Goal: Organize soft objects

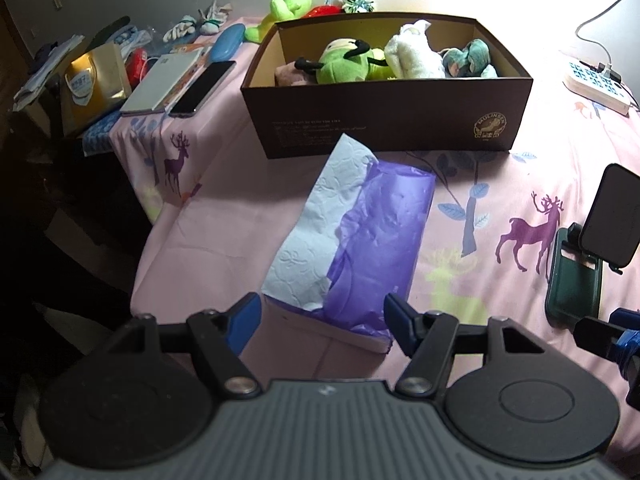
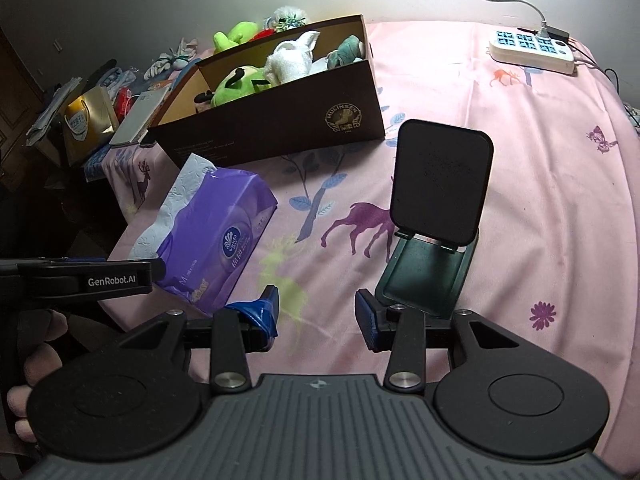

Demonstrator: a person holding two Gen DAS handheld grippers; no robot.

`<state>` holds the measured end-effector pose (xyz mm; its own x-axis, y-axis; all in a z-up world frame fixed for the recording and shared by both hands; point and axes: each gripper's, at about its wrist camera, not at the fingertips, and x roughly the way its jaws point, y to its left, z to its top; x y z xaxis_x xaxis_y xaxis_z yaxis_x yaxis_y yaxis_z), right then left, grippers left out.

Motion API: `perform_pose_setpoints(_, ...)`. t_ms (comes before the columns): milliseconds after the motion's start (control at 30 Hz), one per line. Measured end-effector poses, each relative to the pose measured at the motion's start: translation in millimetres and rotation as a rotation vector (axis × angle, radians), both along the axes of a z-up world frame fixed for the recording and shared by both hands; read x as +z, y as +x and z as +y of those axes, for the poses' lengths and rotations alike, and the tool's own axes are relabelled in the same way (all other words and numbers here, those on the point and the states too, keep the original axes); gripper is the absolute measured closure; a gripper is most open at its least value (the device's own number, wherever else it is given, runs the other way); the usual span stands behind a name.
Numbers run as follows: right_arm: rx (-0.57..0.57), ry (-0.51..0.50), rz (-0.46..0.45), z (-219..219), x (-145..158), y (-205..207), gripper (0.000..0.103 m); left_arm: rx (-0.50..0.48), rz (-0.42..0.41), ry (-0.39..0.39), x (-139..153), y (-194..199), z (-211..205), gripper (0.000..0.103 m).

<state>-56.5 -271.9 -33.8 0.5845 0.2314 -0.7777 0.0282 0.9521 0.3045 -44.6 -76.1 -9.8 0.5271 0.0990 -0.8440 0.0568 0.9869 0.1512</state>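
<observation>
Landmark: the dark brown open-top cardboard box [image 1: 384, 116] on the pink deer-print bedsheet [image 1: 540, 184].

Left of the box, on a side surface: gold foil pouch [image 1: 98, 80], flat grey book-like slab [image 1: 162, 80], black phone [image 1: 204, 88], blue oval case [image 1: 226, 44]. Looks like unrelated clutter, parked out of the work area.

Behind the box: lime-green plush [image 1: 286, 10] and a white fluffy plush [image 1: 352, 0], both outside it, so sorting is probably not finished.

Inside the box: green plush with black antennae [image 1: 344, 62], white plush [image 1: 416, 54], teal-grey plush [image 1: 470, 60]. Packed side by side, filling the right half.

In front of the box, nearly touching its front wall: purple plastic tissue pack [image 1: 380, 232], torn open, white tissue showing along its left side. It is soft, so likely the next item.

Left gripper [image 1: 322, 320]: jaws spread, one blue pad either side of the pack's near end, not pressing. Angled steeply down, set up to straddle it; I judge this a pre-grasp.

Right gripper [image 2: 316, 314]: jaws apart, nothing between them but sheet. It hovers in front of the box, between the pack and the black-and-green folding phone stand [image 2: 436, 216], probably waiting to steady the pack.

Right of the box, far: white power strip [image 2: 532, 50] with cable.
</observation>
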Motion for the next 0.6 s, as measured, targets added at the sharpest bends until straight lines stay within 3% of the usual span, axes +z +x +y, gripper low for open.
perform_pose_setpoints(600,-0.062,-0.008,0.088,-14,-15,3,0.077,-0.013,0.037,0.033,-9,5,-13,0.037)
